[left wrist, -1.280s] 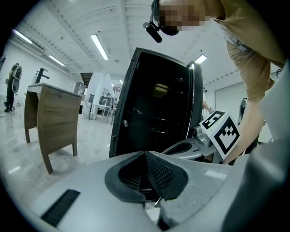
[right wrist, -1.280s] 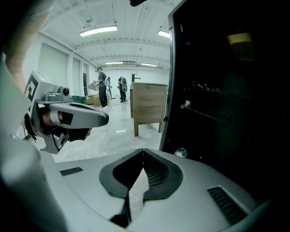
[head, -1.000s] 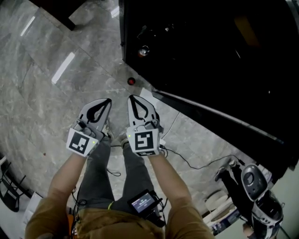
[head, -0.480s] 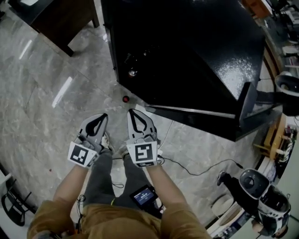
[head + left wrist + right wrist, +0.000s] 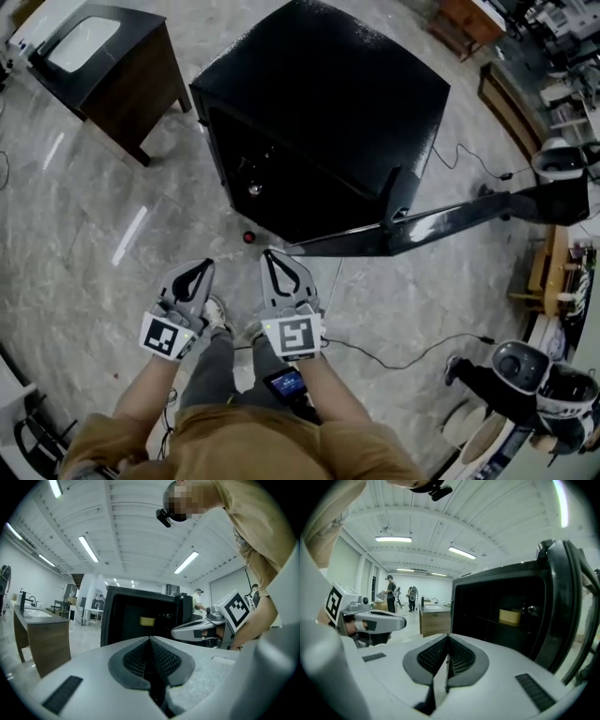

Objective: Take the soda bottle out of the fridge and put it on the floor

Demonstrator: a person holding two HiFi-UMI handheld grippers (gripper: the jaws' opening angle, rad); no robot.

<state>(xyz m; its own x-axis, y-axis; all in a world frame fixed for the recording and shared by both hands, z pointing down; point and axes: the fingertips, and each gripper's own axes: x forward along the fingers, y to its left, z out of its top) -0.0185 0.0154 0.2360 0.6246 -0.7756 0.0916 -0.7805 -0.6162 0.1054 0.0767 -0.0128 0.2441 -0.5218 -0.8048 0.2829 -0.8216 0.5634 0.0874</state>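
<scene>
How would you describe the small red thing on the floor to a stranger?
Find the big black fridge with its door swung open. On the grey stone floor just before its open front lies a small round red thing. It is the only red spot there; its neighbour, a pale shiny round thing, sits in the fridge's dark opening, not on the floor.

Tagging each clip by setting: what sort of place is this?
Probably an open lab or test hall, not a home: a black fridge standing free on grey stone-look floor, a lone sink cabinet, strip lights overhead.
</scene>
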